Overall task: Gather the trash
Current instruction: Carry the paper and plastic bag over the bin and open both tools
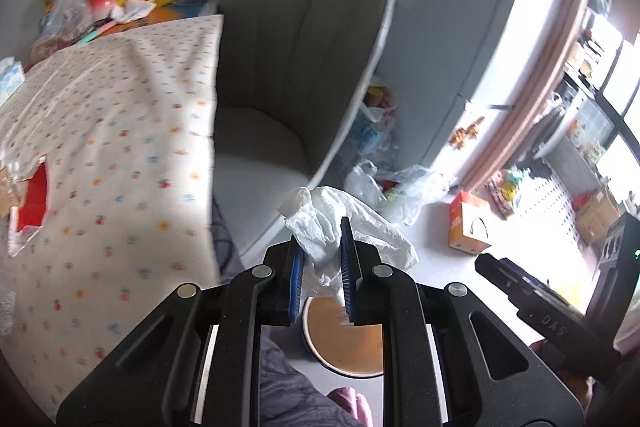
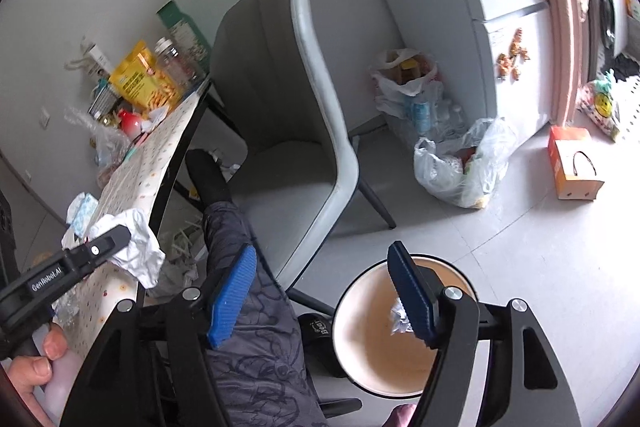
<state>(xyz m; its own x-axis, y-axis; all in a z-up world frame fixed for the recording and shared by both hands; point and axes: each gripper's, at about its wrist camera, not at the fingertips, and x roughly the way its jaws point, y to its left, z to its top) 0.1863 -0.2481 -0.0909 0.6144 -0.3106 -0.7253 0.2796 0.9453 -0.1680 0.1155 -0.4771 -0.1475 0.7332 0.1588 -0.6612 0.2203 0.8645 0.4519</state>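
- Nearest the lens: blue pads of the left gripper (image 1: 322, 269) clamped on a crumpled white tissue (image 1: 332, 223), wad bulging up and forward out of the jaws.
- Directly below that wad – round bin (image 1: 344, 343), tan inside, standing on the floor; only part of its mouth visible between the fingers.
- From the other camera: right gripper (image 2: 320, 295) with jaws standing wide apart, nothing pressed between the pads.
- Below its right pad, small scrap of crinkled foil-like trash (image 2: 400, 317), inside the bin's mouth – falling or landed, cannot tell.
- Key relation: tissue over the bin, so probably a straight release from the left hand, no reach needed; left gripper the only one loaded.
- Tissue's long axis roughly along the fingers, pointing away from the camera.
- Count: one bin, one tissue held, one scrap in the bin, two grippers.
- Elsewhere: grey chair (image 2: 304, 131) just beyond the bin, patterned worktop (image 1: 120, 131) to the left with more clutter at its far end, plastic bags (image 2: 460, 167) on the floor by the fridge.
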